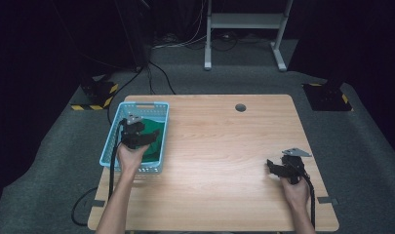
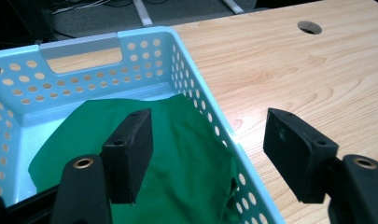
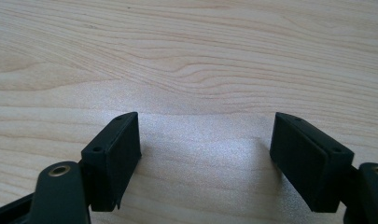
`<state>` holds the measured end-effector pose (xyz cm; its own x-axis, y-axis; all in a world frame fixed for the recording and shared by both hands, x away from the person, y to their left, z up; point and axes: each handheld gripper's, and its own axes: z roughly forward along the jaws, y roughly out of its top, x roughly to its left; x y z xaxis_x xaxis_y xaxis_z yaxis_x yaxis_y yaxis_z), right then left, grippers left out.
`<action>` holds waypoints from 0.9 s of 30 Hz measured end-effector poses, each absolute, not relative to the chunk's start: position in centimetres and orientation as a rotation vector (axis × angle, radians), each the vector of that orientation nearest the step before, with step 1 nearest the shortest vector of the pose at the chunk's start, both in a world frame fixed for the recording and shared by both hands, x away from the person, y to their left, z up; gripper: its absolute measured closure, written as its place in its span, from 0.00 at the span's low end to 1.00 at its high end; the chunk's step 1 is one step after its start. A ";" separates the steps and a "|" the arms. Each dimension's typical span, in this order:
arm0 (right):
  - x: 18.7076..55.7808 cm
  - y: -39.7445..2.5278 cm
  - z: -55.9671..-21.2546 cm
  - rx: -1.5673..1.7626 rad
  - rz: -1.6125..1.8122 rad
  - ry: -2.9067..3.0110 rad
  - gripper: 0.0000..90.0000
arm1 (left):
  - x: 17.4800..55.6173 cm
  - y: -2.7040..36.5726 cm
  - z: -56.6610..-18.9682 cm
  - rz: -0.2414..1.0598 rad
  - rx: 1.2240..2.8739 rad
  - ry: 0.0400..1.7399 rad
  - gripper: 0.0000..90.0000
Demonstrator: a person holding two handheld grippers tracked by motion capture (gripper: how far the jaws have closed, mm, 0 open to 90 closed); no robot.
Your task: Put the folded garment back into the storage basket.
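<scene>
Left gripper [image 2: 210,154] fingers gape, straddling basket [image 2: 196,100] rim above green cloth [image 2: 177,158].

A green cloth [image 2: 177,154] lies rumpled inside a light blue perforated basket [image 2: 186,74]. The basket sits at the wooden table's left edge.

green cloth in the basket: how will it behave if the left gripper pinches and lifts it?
The green cloth lies creased and slumped in the blue basket, so it is probably floppy and will drape from a pinch. It looks thin, so likely light. The left gripper stands open astride the basket's wall; a trailing edge might catch on that rim.
</scene>
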<state>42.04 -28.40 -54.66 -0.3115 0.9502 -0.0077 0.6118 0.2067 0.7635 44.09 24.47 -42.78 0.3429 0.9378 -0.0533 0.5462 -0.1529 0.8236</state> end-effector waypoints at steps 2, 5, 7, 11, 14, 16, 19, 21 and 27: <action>42.0 -28.4 -54.7 1.446 0.922 2.003 0.27 | 44.1 24.5 -42.8 0.590 1.792 1.309 0.37; 42.0 -28.4 -54.7 1.444 0.922 2.003 0.27 | 44.1 24.4 -42.7 0.587 1.790 1.306 0.37; 42.0 -28.4 -54.7 1.445 0.922 2.003 0.27 | 44.0 24.3 -42.7 0.586 1.792 1.301 0.37; 42.0 -28.4 -54.7 1.444 0.922 2.003 0.27 | 43.8 24.0 -42.5 0.584 1.794 1.289 0.37; 42.0 -28.4 -54.7 1.444 0.922 2.003 0.27 | 43.8 23.8 -42.5 0.584 1.802 1.281 0.37; 42.0 -28.4 -54.7 1.444 0.922 2.003 0.27 | 43.7 23.7 -42.5 0.580 1.804 1.277 0.37; 42.0 -28.4 -54.7 1.446 0.922 2.003 0.27 | 43.7 23.5 -42.5 0.574 1.801 1.277 0.37; 42.0 -28.4 -54.7 1.444 0.922 2.003 0.27 | 43.6 23.4 -42.5 0.575 1.802 1.272 0.37; 42.0 -28.4 -54.7 1.445 0.922 2.003 0.27 | 43.4 23.0 -42.3 0.567 1.802 1.255 0.37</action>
